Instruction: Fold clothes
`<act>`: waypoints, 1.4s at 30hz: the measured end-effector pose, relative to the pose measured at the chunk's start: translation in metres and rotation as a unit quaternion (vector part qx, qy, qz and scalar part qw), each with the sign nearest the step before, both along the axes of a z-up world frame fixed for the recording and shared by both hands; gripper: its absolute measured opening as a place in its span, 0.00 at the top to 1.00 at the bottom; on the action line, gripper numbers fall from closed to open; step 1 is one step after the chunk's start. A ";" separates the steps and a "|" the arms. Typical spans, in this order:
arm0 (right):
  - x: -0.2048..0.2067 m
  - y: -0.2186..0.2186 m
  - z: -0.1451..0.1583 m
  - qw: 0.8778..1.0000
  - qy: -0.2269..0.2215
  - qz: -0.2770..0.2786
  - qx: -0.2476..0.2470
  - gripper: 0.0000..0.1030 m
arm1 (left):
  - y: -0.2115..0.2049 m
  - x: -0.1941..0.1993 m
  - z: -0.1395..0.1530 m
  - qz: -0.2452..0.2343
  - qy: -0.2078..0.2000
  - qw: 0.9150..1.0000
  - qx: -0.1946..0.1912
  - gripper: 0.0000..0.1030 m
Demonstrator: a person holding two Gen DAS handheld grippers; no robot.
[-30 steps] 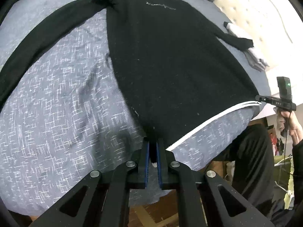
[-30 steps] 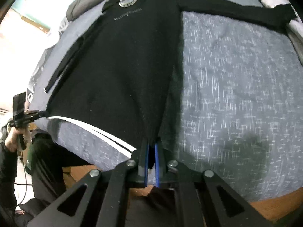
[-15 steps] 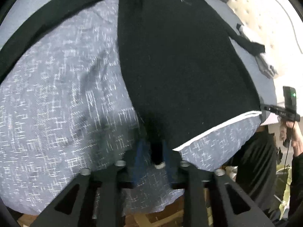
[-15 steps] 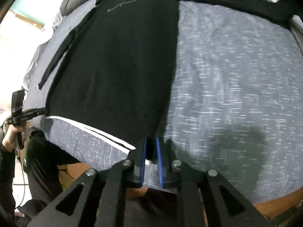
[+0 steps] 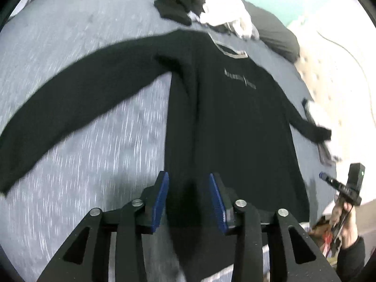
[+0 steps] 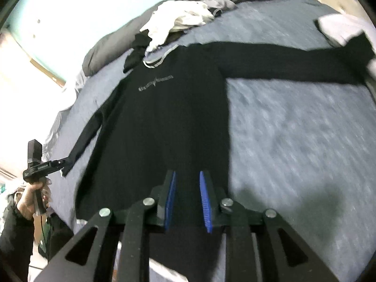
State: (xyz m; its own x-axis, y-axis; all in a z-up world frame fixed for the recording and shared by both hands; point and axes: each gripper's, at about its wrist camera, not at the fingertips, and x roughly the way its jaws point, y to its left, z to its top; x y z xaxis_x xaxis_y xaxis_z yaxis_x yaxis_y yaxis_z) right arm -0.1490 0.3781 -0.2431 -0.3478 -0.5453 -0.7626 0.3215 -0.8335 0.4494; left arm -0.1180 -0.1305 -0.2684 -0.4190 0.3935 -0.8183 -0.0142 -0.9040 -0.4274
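While the sweater [image 5: 235, 122] lies flat on the bed [image 5: 82, 159], front up, its long axis runs straight away from both tongs – hem nearest, collar far. The left tongs [image 5: 189, 202] hang over the hem's left corner, the right tongs [image 6: 188, 199] over its right corner; each pair's jaws are opening, with dark cloth seen between the blue pads but no longer pinched, as far as the blur allows. One sleeve [image 5: 70, 108] stretches out to the left, the other [image 6: 293, 65] to the right, so each hand is nearer its own sleeve. Both tongs point steeply down at the bed. A sleeve fold inward looks the likely next step.
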 end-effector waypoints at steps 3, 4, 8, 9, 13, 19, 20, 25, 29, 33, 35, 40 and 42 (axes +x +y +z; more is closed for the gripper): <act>-0.019 -0.027 -0.006 1.000 0.011 0.001 -0.018 0.80 | 0.004 -0.032 -0.003 0.013 0.010 1.000 0.002 0.59; -0.024 -0.036 -0.008 1.000 0.011 0.003 -0.027 0.80 | 0.005 -0.043 -0.005 0.017 0.012 1.000 0.002 0.59; -0.043 -0.066 -0.014 0.998 0.022 0.010 -0.059 0.79 | 0.011 -0.090 -0.018 0.023 0.010 1.000 0.001 0.59; -0.046 -0.070 -0.015 0.998 0.022 0.008 -0.065 0.78 | 0.012 -0.101 -0.021 0.025 0.008 1.000 0.000 0.59; -0.057 -0.083 -0.023 0.997 0.031 0.001 -0.064 0.75 | 0.017 -0.139 -0.031 0.029 0.010 1.000 -0.005 0.59; -0.061 -0.080 -0.042 0.997 0.033 -0.013 -0.066 0.74 | 0.022 -0.166 -0.039 0.025 0.007 0.999 -0.024 0.58; -0.061 -0.078 -0.046 0.997 0.028 -0.018 -0.070 0.74 | 0.022 -0.169 -0.042 0.026 0.006 0.999 -0.024 0.58; -0.063 -0.077 -0.055 0.996 0.022 -0.026 -0.079 0.73 | 0.023 -0.179 -0.048 0.030 0.008 0.999 -0.015 0.59; -0.063 -0.082 -0.060 0.996 0.023 -0.019 -0.083 0.73 | 0.024 -0.185 -0.053 0.028 0.004 0.999 -0.017 0.74; -0.066 -0.083 -0.061 0.996 0.020 -0.015 -0.085 0.73 | 0.014 -0.187 -0.049 0.034 0.011 0.999 -0.019 0.90; -0.067 -0.083 -0.060 0.995 0.021 -0.015 -0.092 0.73 | 0.004 -0.186 -0.042 0.043 0.020 0.999 -0.018 0.92; -0.067 -0.085 -0.058 0.995 0.028 -0.009 -0.094 0.73 | -0.019 -0.193 -0.034 0.064 0.027 0.998 -0.003 0.93; -0.068 -0.087 -0.060 0.995 0.025 -0.007 -0.093 0.73 | -0.022 -0.196 -0.038 0.068 0.021 0.997 0.003 0.93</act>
